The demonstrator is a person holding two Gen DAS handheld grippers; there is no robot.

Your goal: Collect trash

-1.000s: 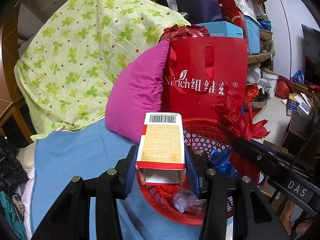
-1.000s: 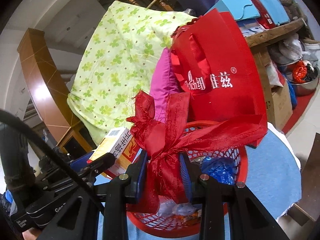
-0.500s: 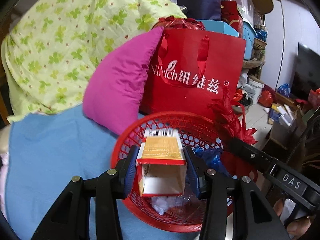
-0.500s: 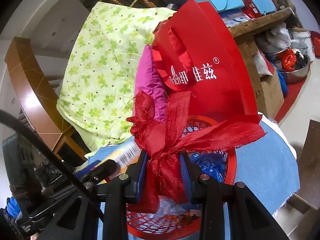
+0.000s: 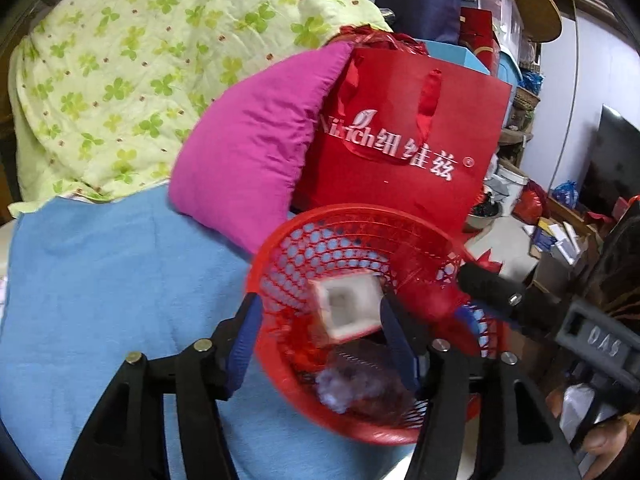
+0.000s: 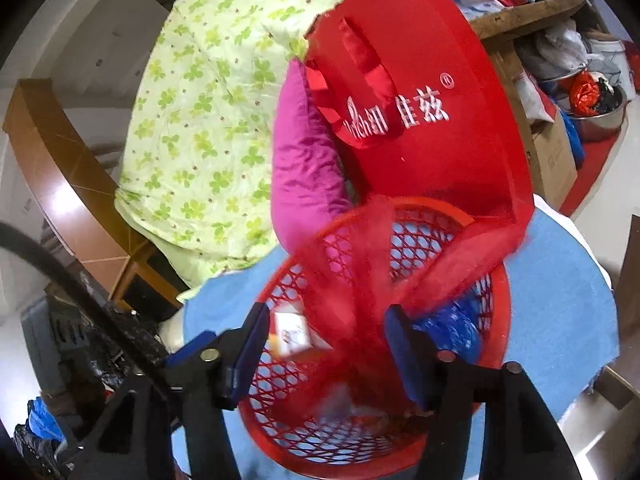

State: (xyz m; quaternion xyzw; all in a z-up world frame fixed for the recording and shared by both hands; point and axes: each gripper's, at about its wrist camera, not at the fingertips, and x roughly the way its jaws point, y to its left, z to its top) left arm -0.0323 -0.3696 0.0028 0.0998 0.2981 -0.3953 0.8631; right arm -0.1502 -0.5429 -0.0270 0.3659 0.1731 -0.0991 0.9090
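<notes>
As both claws (image 5: pixel 320 320) (image 6: pixel 324 344) open, box (image 5: pixel 346 306) drops free.

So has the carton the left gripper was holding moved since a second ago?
Yes. The carton has dropped out of the left gripper, whose jaws have just been opening, down inside the red basket rim.

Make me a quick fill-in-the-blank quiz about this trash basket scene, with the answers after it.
1. The open cardboard box is falling into the red ____ basket.
2. The pillow leaning beside the red gift bag is ____.
3. The basket sits on a ____ cloth.
4. The sheer ribbon between the right claw's open jaws is ____.

Answers: mesh; magenta; blue; red
</notes>
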